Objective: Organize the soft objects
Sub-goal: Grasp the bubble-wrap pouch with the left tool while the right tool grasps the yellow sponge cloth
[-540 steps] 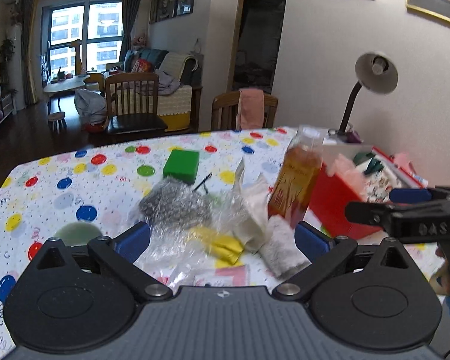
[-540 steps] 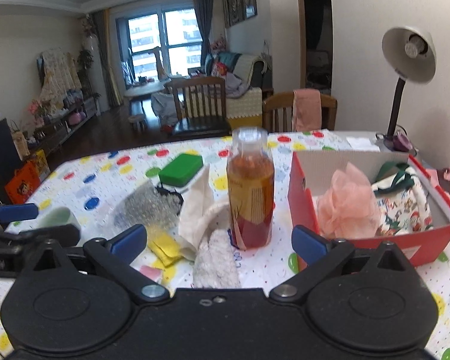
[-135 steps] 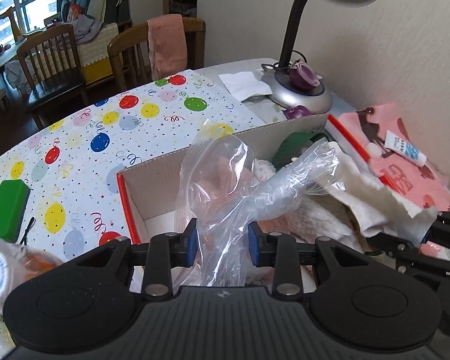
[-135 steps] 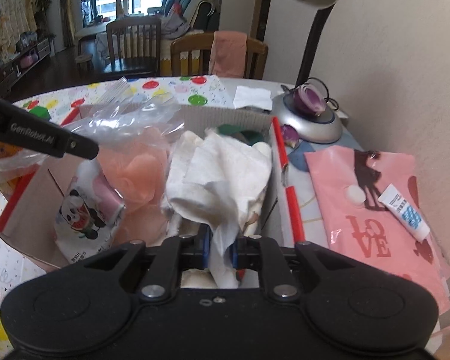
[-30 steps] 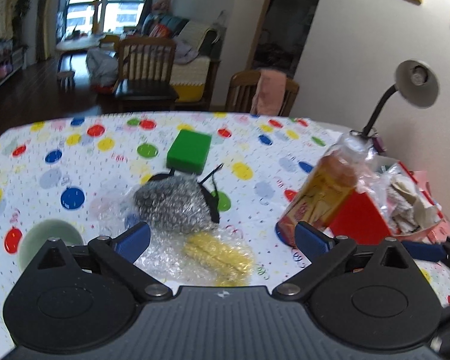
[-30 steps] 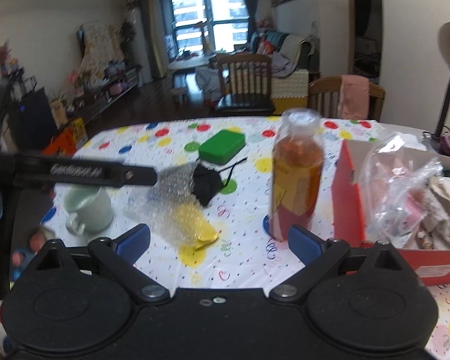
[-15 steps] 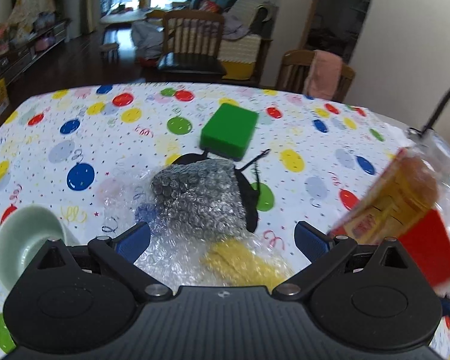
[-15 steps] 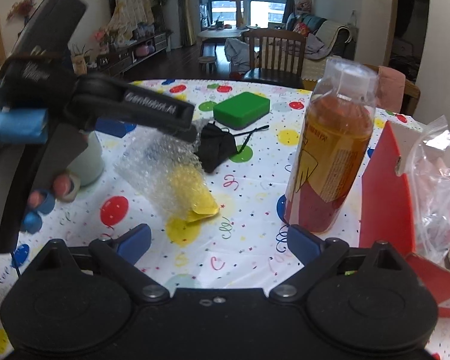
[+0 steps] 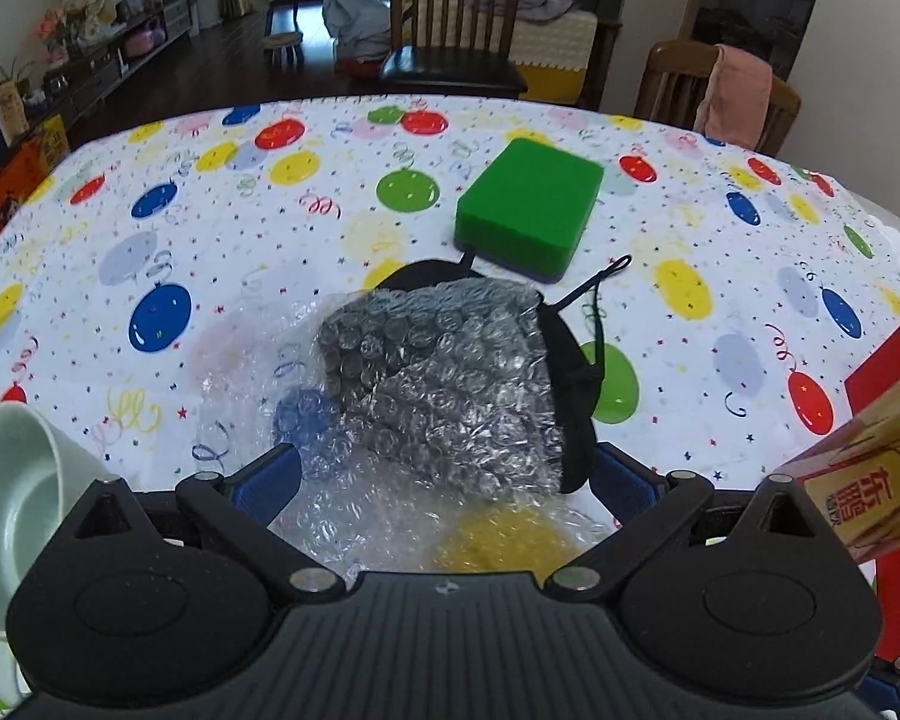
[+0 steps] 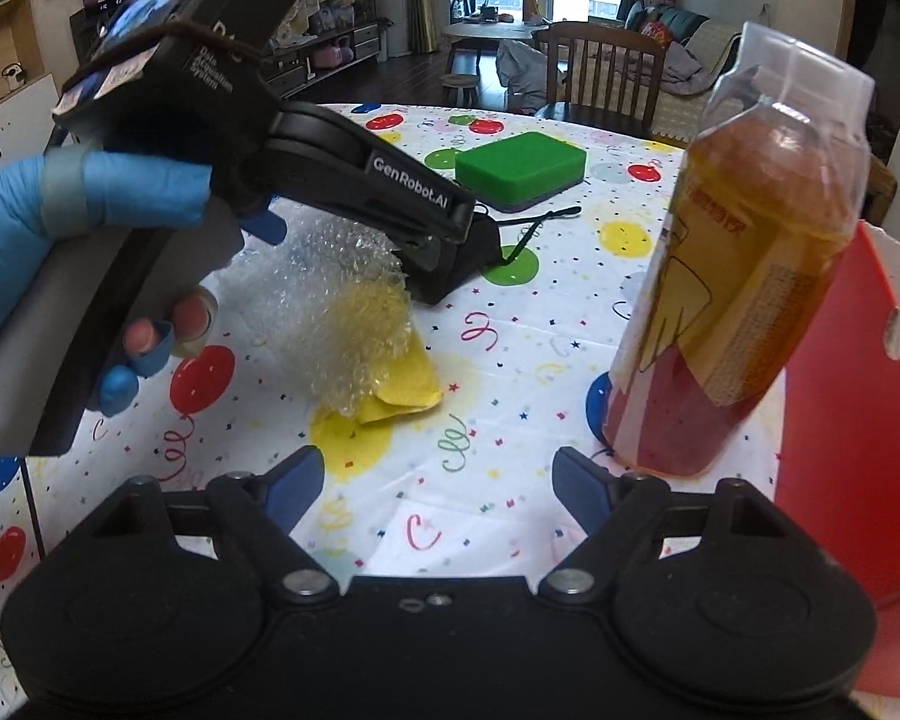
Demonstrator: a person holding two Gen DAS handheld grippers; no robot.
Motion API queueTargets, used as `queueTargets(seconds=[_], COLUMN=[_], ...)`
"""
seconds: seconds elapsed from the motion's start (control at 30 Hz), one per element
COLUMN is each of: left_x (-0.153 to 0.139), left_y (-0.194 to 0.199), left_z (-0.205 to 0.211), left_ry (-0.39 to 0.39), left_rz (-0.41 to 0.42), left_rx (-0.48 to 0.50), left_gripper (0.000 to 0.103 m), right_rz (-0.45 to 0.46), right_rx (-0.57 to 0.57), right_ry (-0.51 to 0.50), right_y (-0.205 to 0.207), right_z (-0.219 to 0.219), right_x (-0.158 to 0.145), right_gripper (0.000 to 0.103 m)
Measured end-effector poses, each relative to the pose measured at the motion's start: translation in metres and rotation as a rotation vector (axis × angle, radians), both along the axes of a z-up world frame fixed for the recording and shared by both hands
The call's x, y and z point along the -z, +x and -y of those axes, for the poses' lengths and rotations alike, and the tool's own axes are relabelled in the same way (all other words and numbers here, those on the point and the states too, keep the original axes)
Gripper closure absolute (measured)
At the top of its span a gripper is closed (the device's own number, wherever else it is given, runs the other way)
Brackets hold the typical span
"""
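Observation:
A sheet of clear bubble wrap (image 9: 438, 396) lies on the balloon-print tablecloth, over a black face mask (image 9: 576, 360) and a yellow cloth (image 9: 498, 540). My left gripper (image 9: 444, 474) is open, its blue fingers on either side of the bubble wrap's near part. From the right wrist view the left gripper (image 10: 390, 240) hovers just over the bubble wrap (image 10: 330, 300) and yellow cloth (image 10: 408, 384). My right gripper (image 10: 438, 480) is open and empty above bare tablecloth. A green sponge (image 9: 528, 210) lies beyond the mask.
A tall bottle of amber drink (image 10: 744, 276) stands just right of my right gripper. The red box (image 10: 852, 420) is behind it at the right edge. A pale green mug (image 9: 12, 510) sits at the near left. Chairs stand past the table's far edge.
My left gripper has dropped lower and moved forward onto the bubble wrap, still open. My right gripper has moved closer to the bottle and the table.

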State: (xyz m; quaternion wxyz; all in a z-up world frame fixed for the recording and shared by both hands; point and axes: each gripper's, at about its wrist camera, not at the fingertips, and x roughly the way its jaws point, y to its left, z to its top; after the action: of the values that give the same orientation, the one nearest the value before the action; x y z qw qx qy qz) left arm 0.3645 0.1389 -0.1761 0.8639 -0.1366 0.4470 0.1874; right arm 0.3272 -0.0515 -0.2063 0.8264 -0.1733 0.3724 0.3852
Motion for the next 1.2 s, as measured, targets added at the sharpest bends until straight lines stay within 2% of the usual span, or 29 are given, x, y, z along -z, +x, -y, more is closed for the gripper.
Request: queueTargets(seconds=[0.13,0.23,0.4,0.53,0.63,0.7,0.77,0.87,1.1,1.2], left_x=[0.004,0.005,0.004,0.003,0.000,-0.001,-0.001,-0.001,-0.011,-0.017], left_y=[0.000,-0.002,-0.005,-0.010,-0.015,-0.018,-0.021,-0.026,-0.038,-0.044], left_z=[-0.006,-0.011,-0.020,-0.024,-0.023,-0.023,-0.025,-0.027,-0.027,-0.025], left_ry=[-0.024,-0.052,-0.104,-0.146,-0.149,-0.144,-0.154,-0.169,-0.131,-0.099], left_rz=[-0.010,-0.011,-0.007,0.004,0.014,0.020,0.019,0.026,0.068,0.089], left_rx=[-0.010,-0.010,-0.020,-0.029,-0.022,-0.012,-0.013,-0.019,-0.006,0.008], left_gripper=[0.001,0.007,0.033,0.044,0.056,0.069,0.072,0.081,0.088,0.089], right_rz=[-0.004,-0.010,-0.028,-0.025,-0.019,-0.012,-0.014,-0.001,0.017,0.030], right_rx=[-0.015,-0.018,-0.020,-0.027,-0.044,-0.050,-0.049,-0.058,-0.095,-0.102], right_ry=[-0.006,-0.011,-0.021,-0.013,-0.011,-0.015,-0.014,-0.015,-0.020,-0.025], right_y=[0.005,0.010,0.019,0.022,0.022,0.025,0.027,0.028,0.026,0.023], right_z=[-0.005,-0.010,-0.016,-0.023,-0.033,-0.039,-0.043,-0.049,-0.061,-0.062], right_x=[0.004,0.008,0.016,0.018,0.020,0.022,0.024,0.025,0.028,0.028], right_gripper=[0.023,0.026,0.030,0.032,0.034,0.035,0.036,0.037,0.045,0.060])
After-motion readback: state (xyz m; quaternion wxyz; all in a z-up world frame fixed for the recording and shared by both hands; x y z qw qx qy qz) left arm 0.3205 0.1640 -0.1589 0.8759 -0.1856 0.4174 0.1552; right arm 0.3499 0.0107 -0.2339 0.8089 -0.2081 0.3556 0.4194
